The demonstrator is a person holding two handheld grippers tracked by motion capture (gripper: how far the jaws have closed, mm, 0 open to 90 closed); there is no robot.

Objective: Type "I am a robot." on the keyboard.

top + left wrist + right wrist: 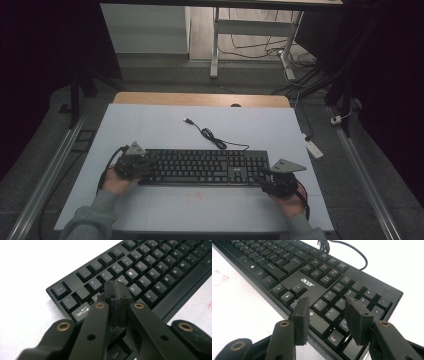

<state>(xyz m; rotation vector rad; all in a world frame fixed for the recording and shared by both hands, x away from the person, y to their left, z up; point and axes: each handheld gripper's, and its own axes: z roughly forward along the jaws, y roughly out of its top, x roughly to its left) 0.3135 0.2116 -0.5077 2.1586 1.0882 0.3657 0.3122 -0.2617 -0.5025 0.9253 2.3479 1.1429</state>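
Broadly, a white surface [150, 125] takes up the middle of the high view, its wooden far edge showing beyond the white sheet. Lying across its near half is a black Acer keyboard [205, 166], set lengthwise from left to right, flat on its underside with keys up. In the right claw's view the keyboard [307, 282] shows the maker's name printed in white above the arrow keys; in the left claw's view the keyboard [150, 277] shows its Esc, Tab and Ctrl corner. The keyboard's cable [210, 135] runs from its far edge in a loose knot toward the middle of the surface and ends in a USB plug [187, 120] lying free. The left claw [134, 162], held in a hand with a grey sleeve, sits over the keyboard's left end. Seen along its own jaws, the left claw [118, 293] is clenched, pads pressed flat together with nothing between them, tips hovering over or touching the keys near Q and W; contact cannot be told. The right claw [276, 181] sits at the keyboard's right near corner. In its own view the right claw [327, 312] is released, jaws spread wide over the number pad, with the near edge of the keyboard below them; neither pad is clearly gripping anything.
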